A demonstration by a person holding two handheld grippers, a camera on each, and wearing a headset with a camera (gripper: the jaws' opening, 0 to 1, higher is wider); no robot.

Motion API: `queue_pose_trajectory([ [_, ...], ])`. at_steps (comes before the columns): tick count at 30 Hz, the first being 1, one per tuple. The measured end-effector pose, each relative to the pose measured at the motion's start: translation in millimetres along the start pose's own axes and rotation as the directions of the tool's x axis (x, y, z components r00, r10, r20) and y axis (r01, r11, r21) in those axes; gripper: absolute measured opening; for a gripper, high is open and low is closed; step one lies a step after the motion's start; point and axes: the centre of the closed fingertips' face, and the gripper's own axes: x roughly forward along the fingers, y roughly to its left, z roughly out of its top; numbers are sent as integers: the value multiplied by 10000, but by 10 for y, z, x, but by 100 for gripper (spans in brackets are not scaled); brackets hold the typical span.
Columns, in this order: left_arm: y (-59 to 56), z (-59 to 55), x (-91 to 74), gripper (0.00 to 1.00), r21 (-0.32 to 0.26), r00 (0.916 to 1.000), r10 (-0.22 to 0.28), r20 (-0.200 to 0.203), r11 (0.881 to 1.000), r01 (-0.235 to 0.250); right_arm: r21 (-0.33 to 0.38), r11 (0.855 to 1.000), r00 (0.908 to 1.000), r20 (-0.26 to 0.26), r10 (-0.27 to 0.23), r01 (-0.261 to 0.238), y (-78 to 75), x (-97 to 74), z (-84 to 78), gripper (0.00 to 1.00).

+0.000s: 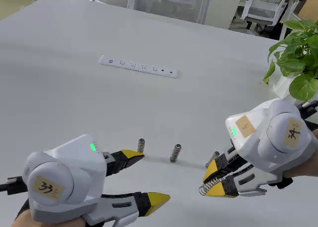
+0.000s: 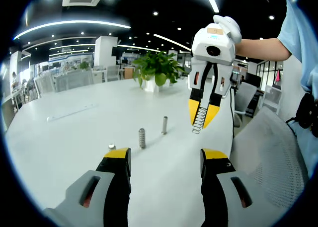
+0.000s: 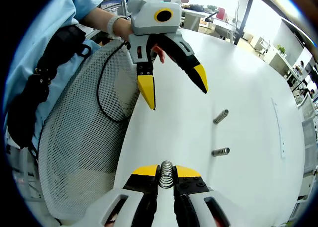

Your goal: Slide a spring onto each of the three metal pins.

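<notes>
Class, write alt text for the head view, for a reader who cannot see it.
The right gripper holds a spring in its jaws above a white table; the left gripper is open. Two spring-covered pins stand between them, a third pin partly hidden behind the right gripper. A power strip and plant sit farther back.

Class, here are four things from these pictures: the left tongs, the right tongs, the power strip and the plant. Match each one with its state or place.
Things:
1. left tongs
2. right tongs
3. power strip
4. plant

States or places:
A. lies flat, far across the table
B. shut on a spring
C. green, at the right of the head view
D. open, holding nothing

Pairs: 1-D, 2-B, 3-A, 4-C
</notes>
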Motion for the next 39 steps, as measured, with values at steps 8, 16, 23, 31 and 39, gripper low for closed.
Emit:
queue_pose_trajectory([
  [8, 152, -117, -76, 69, -389, 9939, 1044, -351, 9936, -1057, -241, 9994, 9974, -667, -281, 265, -145, -38, -210, 7],
  [16, 196, -265, -93, 84, -691, 9864, 1498, -676, 9856, -1544, -346, 9985, 9937, -1023, -457, 424, -310, -138, -334, 7],
  [23, 250, -296, -110, 96, -863, 9797, 1851, -768, 9777, -1915, -416, 9972, 9880, -1395, -669, 617, -492, -232, -454, 7],
  [31, 250, -370, -117, 99, -1086, 9764, 1889, -1044, 9738, -2000, -556, 9946, 9793, -1779, -963, 877, -729, -271, -525, 7],
  [39, 228, -402, -104, 99, -1051, 9761, 1819, -1188, 9752, -1946, -817, 9945, 9688, -2333, -832, 658, -846, -201, -598, 7],
])
